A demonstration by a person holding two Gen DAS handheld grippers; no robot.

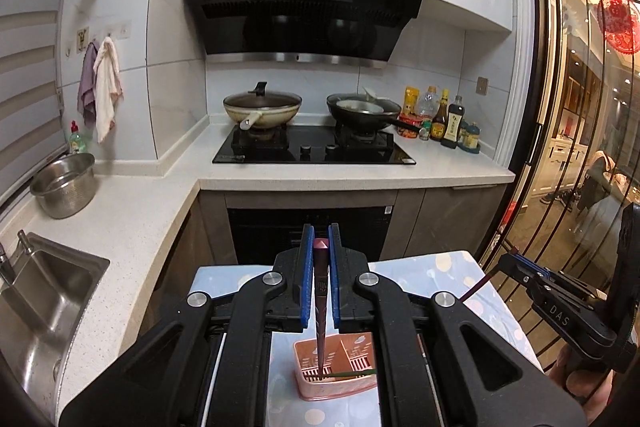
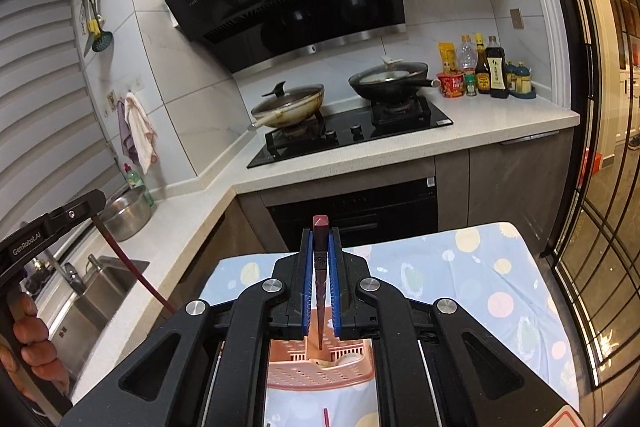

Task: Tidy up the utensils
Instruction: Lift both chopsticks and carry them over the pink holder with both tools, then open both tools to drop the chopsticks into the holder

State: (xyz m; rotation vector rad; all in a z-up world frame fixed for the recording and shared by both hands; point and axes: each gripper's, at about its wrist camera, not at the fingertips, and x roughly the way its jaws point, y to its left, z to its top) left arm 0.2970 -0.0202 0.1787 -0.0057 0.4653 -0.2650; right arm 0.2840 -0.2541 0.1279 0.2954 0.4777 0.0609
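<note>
My left gripper [image 1: 321, 239] is shut on a dark red chopstick [image 1: 321, 303] that points down into the pink utensil basket [image 1: 336, 383] below it. My right gripper [image 2: 320, 239] is shut on a second dark red chopstick [image 2: 320, 291], its tip just above or inside the same pink basket [image 2: 320, 373]. The basket stands on a table with a blue patterned cloth [image 2: 460, 283]. A thin green stick [image 1: 356, 373] lies inside the basket. Each view shows the other gripper at its edge: the right one in the left wrist view [image 1: 516, 259], the left one in the right wrist view [image 2: 94, 209].
Another dark red chopstick end [image 2: 326, 417] lies on the cloth near the basket. Beyond the table is an L-shaped counter with a sink [image 1: 44, 291], a steel pot [image 1: 64, 185], a hob with two pans [image 1: 312, 143] and bottles [image 1: 444, 119]. A glass door [image 1: 580, 147] is at right.
</note>
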